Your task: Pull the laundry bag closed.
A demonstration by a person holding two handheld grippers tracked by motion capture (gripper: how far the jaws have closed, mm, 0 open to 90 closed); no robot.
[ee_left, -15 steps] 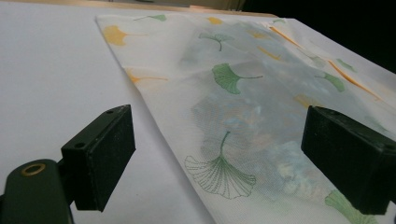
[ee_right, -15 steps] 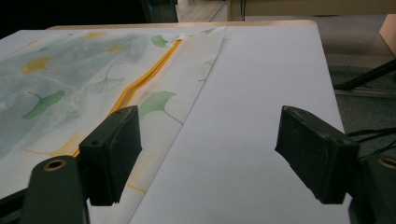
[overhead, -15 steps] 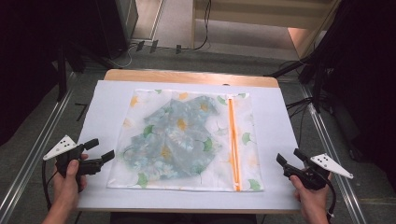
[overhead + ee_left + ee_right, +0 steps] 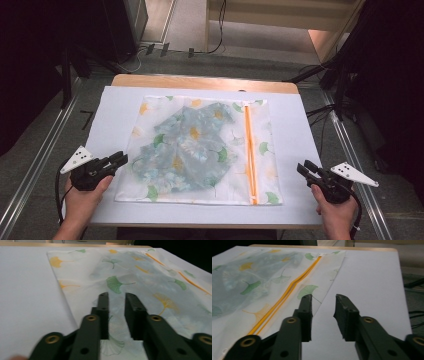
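With the mesh laundry bag [image 4: 200, 150] lying flat at the centre of the white sheet [image 4: 115, 110], the left gripper [image 4: 116, 161] at eight o'clock and right gripper [image 4: 306, 169] at four hung unclenched and empty, risking pinching only slippery mesh or snagging the orange zipper [image 4: 249, 150].

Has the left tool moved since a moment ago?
Yes. The left tool has moved in toward the mesh laundry bag; its tips now overlap the bag's left edge on the white table cover.
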